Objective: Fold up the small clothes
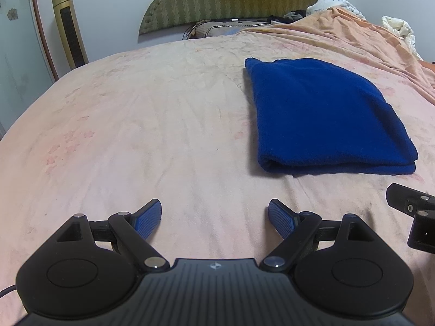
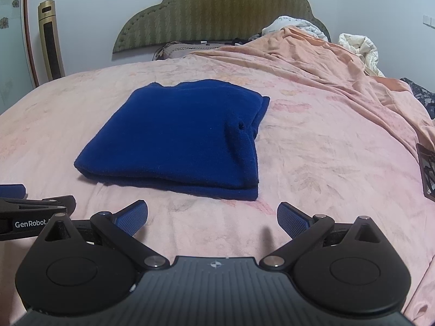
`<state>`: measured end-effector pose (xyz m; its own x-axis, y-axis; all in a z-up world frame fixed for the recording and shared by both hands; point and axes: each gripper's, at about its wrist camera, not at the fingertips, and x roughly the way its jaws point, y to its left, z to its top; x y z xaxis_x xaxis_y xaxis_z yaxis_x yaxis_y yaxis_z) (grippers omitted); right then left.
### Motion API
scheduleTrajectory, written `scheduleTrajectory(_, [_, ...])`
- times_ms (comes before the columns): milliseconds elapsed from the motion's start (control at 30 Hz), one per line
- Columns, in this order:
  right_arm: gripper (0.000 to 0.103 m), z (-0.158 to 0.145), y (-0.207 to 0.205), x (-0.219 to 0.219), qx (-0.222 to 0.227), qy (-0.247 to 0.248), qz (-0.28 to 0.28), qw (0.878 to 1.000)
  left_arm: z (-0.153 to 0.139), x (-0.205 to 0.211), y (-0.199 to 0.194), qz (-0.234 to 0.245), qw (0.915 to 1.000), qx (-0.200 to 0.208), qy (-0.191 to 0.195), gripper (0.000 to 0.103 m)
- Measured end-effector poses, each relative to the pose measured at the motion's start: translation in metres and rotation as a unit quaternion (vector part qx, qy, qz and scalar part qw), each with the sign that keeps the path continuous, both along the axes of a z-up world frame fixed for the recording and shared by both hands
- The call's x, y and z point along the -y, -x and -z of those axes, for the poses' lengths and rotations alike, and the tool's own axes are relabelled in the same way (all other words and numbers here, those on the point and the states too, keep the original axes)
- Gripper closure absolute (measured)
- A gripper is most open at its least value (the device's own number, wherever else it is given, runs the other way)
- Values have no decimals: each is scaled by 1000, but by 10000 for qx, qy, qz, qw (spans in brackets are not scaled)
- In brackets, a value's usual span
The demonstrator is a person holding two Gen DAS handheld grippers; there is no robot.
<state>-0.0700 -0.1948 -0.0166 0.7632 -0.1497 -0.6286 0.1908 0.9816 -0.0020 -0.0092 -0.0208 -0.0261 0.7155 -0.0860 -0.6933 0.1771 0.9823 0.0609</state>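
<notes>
Folding looks finished: the blue garment lies in a neat layered rectangle on the bed, ahead of both tongs. Left tongs and right tongs hang wide apart and empty, short of its near edge. Next likely comes setting it aside or fetching another piece.

Fuzzy blue knit garment, soft pink bedsheet, matt plastic claw

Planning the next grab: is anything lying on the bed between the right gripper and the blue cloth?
Nothing visible. Only bare pink sheet lies between the open right gripper and the folded blue cloth ahead of it.
</notes>
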Motion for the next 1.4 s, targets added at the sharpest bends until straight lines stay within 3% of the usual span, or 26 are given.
scheduleTrajectory(1400, [0, -1, -1, -6, 30, -27, -52, 10000, -3, -1, 0, 33, 10000, 32, -20, 17])
